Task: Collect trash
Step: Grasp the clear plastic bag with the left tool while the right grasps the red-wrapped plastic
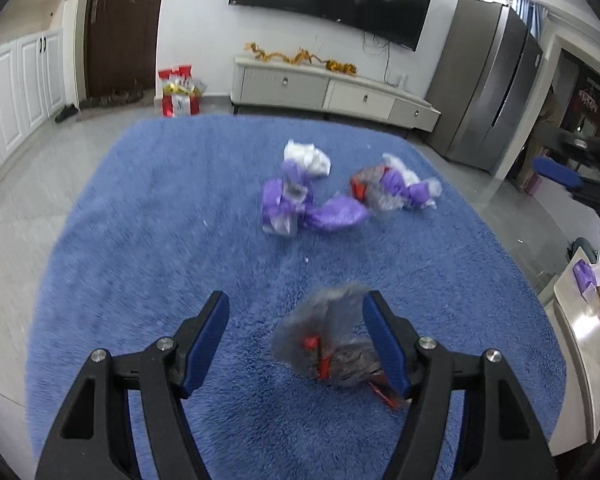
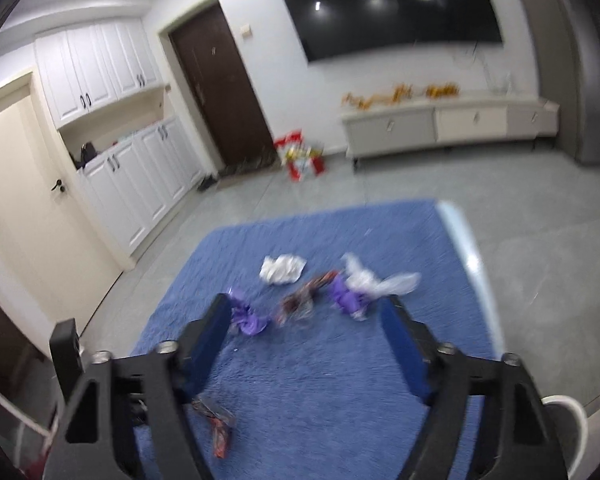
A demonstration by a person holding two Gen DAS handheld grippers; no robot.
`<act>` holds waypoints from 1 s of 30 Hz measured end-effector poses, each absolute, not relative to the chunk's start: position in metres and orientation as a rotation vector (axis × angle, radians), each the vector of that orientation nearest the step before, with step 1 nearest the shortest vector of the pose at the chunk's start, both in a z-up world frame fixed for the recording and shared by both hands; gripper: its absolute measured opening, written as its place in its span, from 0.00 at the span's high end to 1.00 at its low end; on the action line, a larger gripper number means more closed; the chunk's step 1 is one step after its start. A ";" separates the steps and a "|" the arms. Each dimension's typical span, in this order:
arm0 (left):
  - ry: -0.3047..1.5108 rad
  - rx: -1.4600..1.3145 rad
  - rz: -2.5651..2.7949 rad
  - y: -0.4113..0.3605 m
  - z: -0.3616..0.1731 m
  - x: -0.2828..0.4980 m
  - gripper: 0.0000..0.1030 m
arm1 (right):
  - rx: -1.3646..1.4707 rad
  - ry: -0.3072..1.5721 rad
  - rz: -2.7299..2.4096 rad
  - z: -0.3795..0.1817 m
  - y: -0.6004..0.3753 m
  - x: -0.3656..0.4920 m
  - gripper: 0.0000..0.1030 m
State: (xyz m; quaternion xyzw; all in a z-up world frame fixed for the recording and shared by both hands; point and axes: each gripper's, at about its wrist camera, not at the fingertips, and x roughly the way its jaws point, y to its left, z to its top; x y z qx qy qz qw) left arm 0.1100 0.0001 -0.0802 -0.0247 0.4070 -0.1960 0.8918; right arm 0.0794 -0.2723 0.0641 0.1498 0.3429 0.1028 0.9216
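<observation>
While the left tool (image 1: 296,344) is spread wide with the grey-and-red wrapper (image 1: 328,354) lying loose against its right finger on the near part of the blue rug (image 1: 140,220), a closing pinch could catch only thin film and let it slip. The right tool (image 2: 306,344) is likewise spread and empty. Purple wrappers (image 1: 300,204) and white tissue (image 1: 306,158) are left nearer the rug's far edge.

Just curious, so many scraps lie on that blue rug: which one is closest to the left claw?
The grey see-through wrapper with red bits. It sits between the open left claw's fingers, against the right one, while the purple and white scraps lie farther up the rug.
</observation>
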 end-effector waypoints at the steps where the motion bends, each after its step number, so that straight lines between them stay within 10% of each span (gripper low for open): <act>1: 0.855 -0.067 -0.413 0.000 -0.084 0.112 0.36 | 0.316 0.732 0.223 0.055 -0.267 0.092 0.33; 5: 0.894 -0.102 -0.435 -0.001 -0.098 0.117 0.56 | 0.341 0.838 0.253 0.018 -0.241 0.140 0.41; 19: 0.917 -0.124 -0.485 -0.008 -0.117 0.118 0.78 | 0.303 1.002 0.204 -0.052 -0.200 0.219 0.49; 23: 0.908 -0.110 -0.493 -0.013 -0.117 0.117 0.90 | 0.278 1.030 0.182 -0.063 -0.197 0.221 0.81; 30: 0.846 -0.093 -0.470 -0.016 -0.107 0.100 0.93 | 0.220 0.968 0.230 -0.043 -0.202 0.186 0.87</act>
